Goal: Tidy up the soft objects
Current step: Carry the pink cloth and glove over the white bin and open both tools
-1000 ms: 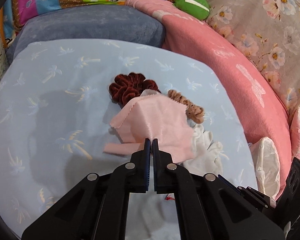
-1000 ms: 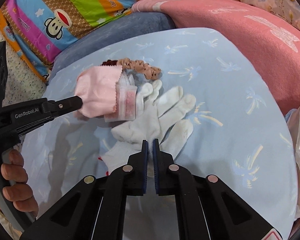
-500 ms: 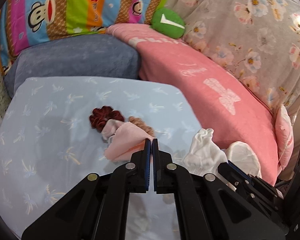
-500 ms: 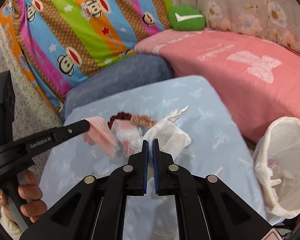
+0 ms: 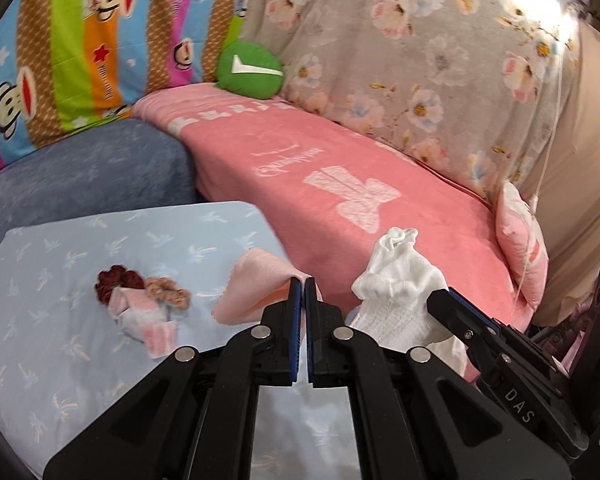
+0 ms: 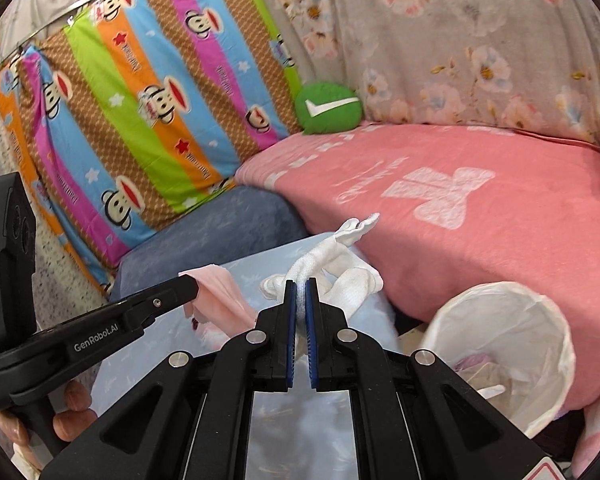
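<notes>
Carrying step: left gripper (image 5: 299,282) clamped on pink cloth (image 5: 252,290), right gripper (image 6: 298,285) clamped on white glove (image 6: 332,264). Next: release over lined bin (image 6: 512,300).

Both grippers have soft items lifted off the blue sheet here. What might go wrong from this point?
1. The right gripper pinches the white glove by a small fold; its dangling fingers may slip free.
2. The left gripper grips only an edge of the pink cloth, which could drop.
3. The lined bin's floppy rim may catch a hanging item.
</notes>
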`<state>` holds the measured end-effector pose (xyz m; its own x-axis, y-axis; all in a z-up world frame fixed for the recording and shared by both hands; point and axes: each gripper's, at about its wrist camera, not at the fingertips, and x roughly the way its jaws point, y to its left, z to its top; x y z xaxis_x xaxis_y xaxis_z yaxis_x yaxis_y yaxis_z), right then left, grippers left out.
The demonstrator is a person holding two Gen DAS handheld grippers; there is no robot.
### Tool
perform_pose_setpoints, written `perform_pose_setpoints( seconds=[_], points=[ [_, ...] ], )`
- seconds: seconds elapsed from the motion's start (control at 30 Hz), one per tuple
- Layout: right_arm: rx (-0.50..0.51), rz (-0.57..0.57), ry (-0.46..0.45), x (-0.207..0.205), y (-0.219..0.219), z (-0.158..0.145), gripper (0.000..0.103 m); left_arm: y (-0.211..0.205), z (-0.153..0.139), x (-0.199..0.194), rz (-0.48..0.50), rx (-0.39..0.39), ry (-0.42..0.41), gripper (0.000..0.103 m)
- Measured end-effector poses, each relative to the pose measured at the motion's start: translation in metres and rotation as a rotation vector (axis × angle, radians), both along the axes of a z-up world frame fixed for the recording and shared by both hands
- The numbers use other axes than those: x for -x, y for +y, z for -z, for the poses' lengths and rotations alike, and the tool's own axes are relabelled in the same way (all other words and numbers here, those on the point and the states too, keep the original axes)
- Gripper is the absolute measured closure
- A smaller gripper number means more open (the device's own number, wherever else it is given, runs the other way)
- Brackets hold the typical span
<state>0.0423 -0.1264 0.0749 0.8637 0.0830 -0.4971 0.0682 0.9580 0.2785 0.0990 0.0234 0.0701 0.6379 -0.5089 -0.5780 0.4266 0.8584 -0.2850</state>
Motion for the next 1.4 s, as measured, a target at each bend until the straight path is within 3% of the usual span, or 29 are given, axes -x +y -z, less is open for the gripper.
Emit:
perform_pose_setpoints(
  seconds=[0.33, 0.63, 1.4],
  points=[
    [-0.016, 0.132, -0.026, 0.033, -0.074, -0.006, 0.099, -0.071, -0.012, 0.017, 0.123, -0.028, -0.031, 0.101],
    [-0.032, 0.223, -0.02, 0.057, -0.123, 0.002, 0.099, -0.12, -0.006, 0.027, 0.216, -0.058, -0.018, 0.101],
    [-0.056, 0.305, 0.024, 0.059, -0.166, 0.029, 0.097, -0.18, 0.019, 0.026, 0.32, -0.095, 0.051, 0.1]
  ],
)
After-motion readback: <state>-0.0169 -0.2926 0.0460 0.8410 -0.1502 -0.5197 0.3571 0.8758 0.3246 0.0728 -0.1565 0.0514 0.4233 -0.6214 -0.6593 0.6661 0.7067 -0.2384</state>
